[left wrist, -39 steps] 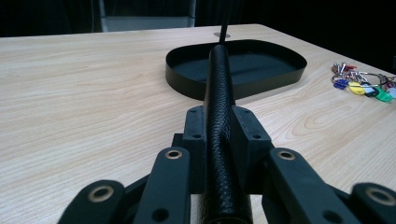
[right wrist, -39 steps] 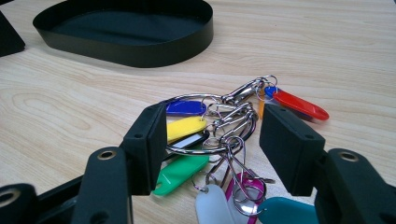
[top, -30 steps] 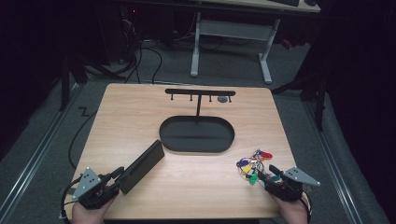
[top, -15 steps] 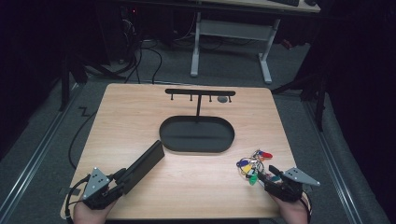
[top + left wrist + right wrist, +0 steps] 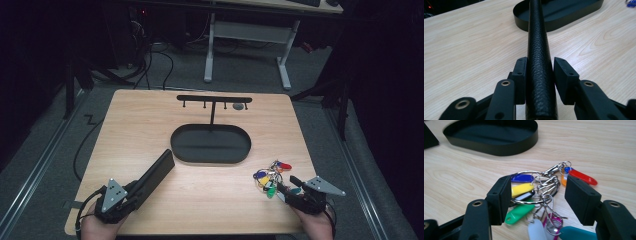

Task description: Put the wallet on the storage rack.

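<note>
**Wallet between my left jaws, keys between my right**

Since a second ago my left gripper (image 5: 131, 192) has slid a little inward along the table's near edge, carrying the near end of the wallet (image 5: 152, 176) with it, and its jaws have just been opening; my right gripper (image 5: 286, 189) has kept its place while its jaws have also just been opening.

Largest first: the table (image 5: 150, 125) is pale wood. On it, past the middle, sits the black oval tray (image 5: 210, 156), and its floor is bare as far as I can see. A thin post rises from the tray's far side to a black bar with small hooks; a small grey thing hangs near the bar's right end, too small to make out.

Next comes the wallet, long, black and pebble-grained, lying slantwise from my left gripper toward the tray's near left rim, short of touching it. In the left gripper view my jaws stand on either side of it, with a sliver of gap at the right pad, so I am not clamping it.

Smallest is the bunch of keys (image 5: 536, 192): steel rings and clips with plastic tags in blue, yellow, green, red, orange, white, pink and teal. It lies on the table near the tray's right end, between my right jaws, which stand wide apart without pressing it.

No writing is readable on the tags, wallet or tray.
</note>
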`<state>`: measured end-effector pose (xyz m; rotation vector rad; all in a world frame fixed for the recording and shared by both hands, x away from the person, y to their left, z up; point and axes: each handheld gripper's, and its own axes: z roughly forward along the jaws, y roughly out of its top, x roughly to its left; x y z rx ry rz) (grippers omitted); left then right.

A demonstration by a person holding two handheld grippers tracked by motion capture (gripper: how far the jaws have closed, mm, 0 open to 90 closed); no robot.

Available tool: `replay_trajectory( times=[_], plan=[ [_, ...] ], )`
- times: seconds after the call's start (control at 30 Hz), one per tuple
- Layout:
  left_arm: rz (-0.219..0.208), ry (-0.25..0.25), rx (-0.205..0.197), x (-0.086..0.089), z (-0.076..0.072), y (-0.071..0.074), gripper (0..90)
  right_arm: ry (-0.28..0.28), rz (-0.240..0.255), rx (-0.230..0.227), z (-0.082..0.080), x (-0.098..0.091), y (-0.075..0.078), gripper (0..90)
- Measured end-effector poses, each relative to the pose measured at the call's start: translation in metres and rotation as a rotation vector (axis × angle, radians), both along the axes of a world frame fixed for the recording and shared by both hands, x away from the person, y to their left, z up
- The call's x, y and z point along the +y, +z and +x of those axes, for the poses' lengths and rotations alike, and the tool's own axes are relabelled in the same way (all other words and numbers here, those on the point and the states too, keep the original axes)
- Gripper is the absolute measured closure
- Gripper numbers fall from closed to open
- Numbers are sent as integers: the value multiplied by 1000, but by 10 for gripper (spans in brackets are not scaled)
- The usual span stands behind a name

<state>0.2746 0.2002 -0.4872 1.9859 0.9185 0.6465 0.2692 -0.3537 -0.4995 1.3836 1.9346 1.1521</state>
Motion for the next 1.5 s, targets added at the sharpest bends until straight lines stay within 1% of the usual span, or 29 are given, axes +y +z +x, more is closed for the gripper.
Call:
replay_trajectory(
  times=[0.03,0.07,0.1,0.13,0.17,0.2,0.23,0.3,0.33,0.4,0.47,0.5,0.53,0.63,0.73,0.77,0.83,0.87,0.9,1.0,1.03,1.13,1.2,1.3,1.4,1.5],
  plan=[
    [20,-1,10,-2,1,2,643,4,-10,-2,0,0,1,384],
    [20,-1,10,-2,1,2,645,3,-11,-7,-2,0,2,384],
    [30,3,23,-3,3,6,646,3,-12,-19,-3,0,1,384],
    [30,3,23,-3,3,6,646,3,-12,-19,-3,0,1,384],
    [53,1,28,-6,6,11,646,1,-5,-38,-6,0,-2,387],
    [63,-3,35,-8,7,13,645,1,0,-43,-8,0,-4,389],
    [76,-8,42,-10,8,15,642,3,5,-42,-9,-1,-6,391],
    [89,-16,61,-13,11,16,625,6,16,-38,-11,-2,-8,393],
    [98,-25,79,-15,14,17,618,8,18,-40,-11,-3,-8,393],
    [103,-31,95,-17,17,17,609,8,22,-43,-11,-6,-8,393],
    [108,-32,111,-18,19,17,611,4,40,-44,-11,-9,-8,394],
    [108,-32,111,-18,19,17,613,7,45,-54,-10,-11,-8,395],
    [120,-35,128,-19,22,17,615,8,49,-57,-11,-11,-8,395],
    [150,-43,150,-20,25,19,625,15,54,-63,-12,-12,-7,396],
    [161,-48,174,-20,28,22,634,20,58,-65,-12,-15,-8,397],
    [161,-48,174,-20,28,22,635,20,58,-65,-12,-15,-8,397],
    [179,-60,194,-21,29,26,637,22,67,-71,-12,-16,-7,397],
    [179,-60,194,-21,29,26,637,22,68,-74,-12,-17,-6,397],
    [193,-67,209,-22,31,28,640,20,72,-73,-13,-17,-6,398],
    [212,-73,242,-23,34,32,644,23,76,-74,-13,-17,-6,398],
    [216,-75,249,-23,35,33,646,27,74,-75,-13,-17,-6,398],
    [257,-74,271,-25,38,37,646,29,78,-75,-13,-16,-6,398],
    [272,-79,288,-27,40,39,647,27,85,-74,-14,-17,-7,399],
    [282,-82,313,-28,43,41,653,24,108,-68,-14,-18,-7,399],
    [282,-79,353,-28,47,44,662,24,115,-66,-15,-18,-7,400],
    [288,-82,362,-29,49,45,676,25,121,-64,-14,-18,-8,399]
  ],
)
